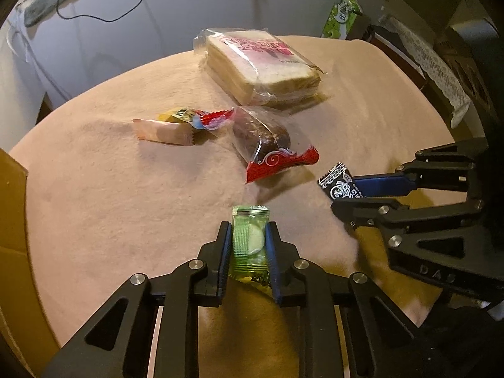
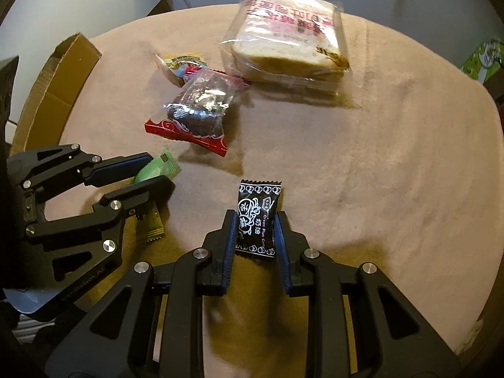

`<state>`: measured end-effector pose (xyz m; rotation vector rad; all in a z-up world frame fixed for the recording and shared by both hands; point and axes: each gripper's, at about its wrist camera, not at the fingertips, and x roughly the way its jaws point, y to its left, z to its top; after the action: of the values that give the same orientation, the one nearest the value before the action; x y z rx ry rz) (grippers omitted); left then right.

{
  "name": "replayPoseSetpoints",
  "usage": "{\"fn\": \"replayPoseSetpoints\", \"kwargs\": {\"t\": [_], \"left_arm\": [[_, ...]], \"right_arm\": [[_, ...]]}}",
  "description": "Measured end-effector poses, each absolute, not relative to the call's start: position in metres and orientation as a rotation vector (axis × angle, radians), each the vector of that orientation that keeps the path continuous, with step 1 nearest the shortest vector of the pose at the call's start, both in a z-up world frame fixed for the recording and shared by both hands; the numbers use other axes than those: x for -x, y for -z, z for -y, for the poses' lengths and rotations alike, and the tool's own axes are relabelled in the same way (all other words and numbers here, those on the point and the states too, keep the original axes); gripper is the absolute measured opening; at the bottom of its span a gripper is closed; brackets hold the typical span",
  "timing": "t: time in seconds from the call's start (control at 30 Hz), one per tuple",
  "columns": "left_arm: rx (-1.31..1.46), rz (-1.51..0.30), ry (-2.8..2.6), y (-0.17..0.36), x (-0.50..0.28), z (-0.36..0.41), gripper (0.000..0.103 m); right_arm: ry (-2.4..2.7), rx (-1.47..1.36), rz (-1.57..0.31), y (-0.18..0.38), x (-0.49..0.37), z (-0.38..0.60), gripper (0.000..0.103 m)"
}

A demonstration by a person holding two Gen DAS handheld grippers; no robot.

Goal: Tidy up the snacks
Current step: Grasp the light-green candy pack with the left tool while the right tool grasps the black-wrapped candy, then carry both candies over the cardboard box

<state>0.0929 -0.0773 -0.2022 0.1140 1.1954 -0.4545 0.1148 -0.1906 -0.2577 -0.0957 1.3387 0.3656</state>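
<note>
My left gripper (image 1: pixel 247 233) is shut on a green snack packet (image 1: pixel 250 242), its blue pads pressing both sides. My right gripper (image 2: pixel 255 223) is shut on a black candy packet (image 2: pixel 258 217) with white print. Each gripper shows in the other's view: the right gripper (image 1: pixel 341 190) with the black candy packet (image 1: pixel 338 184), and the left gripper (image 2: pixel 160 171) with the green snack packet (image 2: pixel 156 170). On the pink cloth lie a dark cake in a red-edged wrapper (image 1: pixel 267 140) (image 2: pixel 197 113), a bagged loaf of sliced bread (image 1: pixel 261 63) (image 2: pixel 286 41), and a small heap of wrapped sweets (image 1: pixel 179 124) (image 2: pixel 181 64).
A brown cardboard box (image 2: pixel 53 88) stands at the table's left edge (image 1: pixel 12 189). A green carton (image 1: pixel 341 15) sits beyond the far right edge. The pink cloth (image 1: pixel 110 189) covers the round table. A black cable (image 1: pixel 104 0) runs along the floor behind.
</note>
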Motion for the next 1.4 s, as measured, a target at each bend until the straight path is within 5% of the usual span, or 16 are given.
{"fn": "replayPoseSetpoints", "kwargs": {"t": [0.87, 1.4], "left_arm": [[0.108, -1.107, 0.274, 0.163, -0.078, -0.003, 0.019], [0.227, -1.023, 0.024, 0.134, -0.043, -0.105, 0.019]], "right_arm": [[-0.463, 0.049, -1.226, 0.197, -0.120, 0.191, 0.024], [-0.712, 0.157, -1.111, 0.140, -0.145, 0.087, 0.024]]}}
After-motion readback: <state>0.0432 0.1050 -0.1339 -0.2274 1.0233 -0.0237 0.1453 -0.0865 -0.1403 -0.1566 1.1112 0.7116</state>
